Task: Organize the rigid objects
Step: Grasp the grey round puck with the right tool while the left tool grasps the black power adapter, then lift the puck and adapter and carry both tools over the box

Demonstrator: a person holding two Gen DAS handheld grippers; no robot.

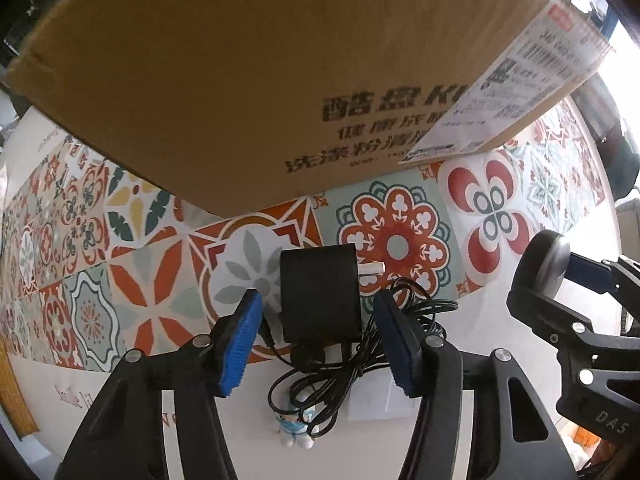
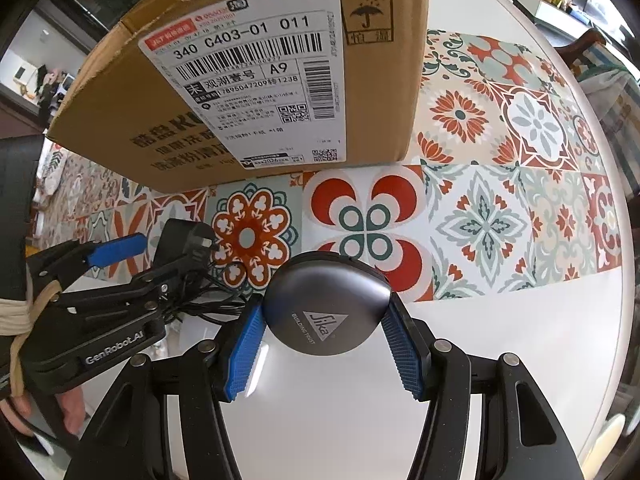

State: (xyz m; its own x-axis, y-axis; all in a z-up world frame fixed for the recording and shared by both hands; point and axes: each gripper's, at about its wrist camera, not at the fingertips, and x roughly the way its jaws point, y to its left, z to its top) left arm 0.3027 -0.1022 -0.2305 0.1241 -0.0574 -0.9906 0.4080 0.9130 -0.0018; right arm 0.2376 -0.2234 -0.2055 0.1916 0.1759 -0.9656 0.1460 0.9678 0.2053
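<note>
A black power adapter (image 1: 318, 292) with a tangled black cord (image 1: 360, 356) lies on the patterned table mat (image 1: 140, 292). My left gripper (image 1: 316, 344) is open, its blue pads (image 1: 240, 344) on either side of the adapter's near end, not touching it. My right gripper (image 2: 326, 344) is shut on a round grey Sika-branded disc (image 2: 326, 304), held just above the table. The disc (image 1: 546, 264) and right gripper also show at the right of the left wrist view. The adapter (image 2: 180, 240) and left gripper (image 2: 152, 258) show at the left of the right wrist view.
A large cardboard box (image 1: 240, 80) with a shipping label (image 2: 248, 68) stands on the mat just behind both grippers. A small white figurine (image 1: 296, 428) lies under the cord. The round white table (image 2: 520, 340) extends to the right with mat and bare surface.
</note>
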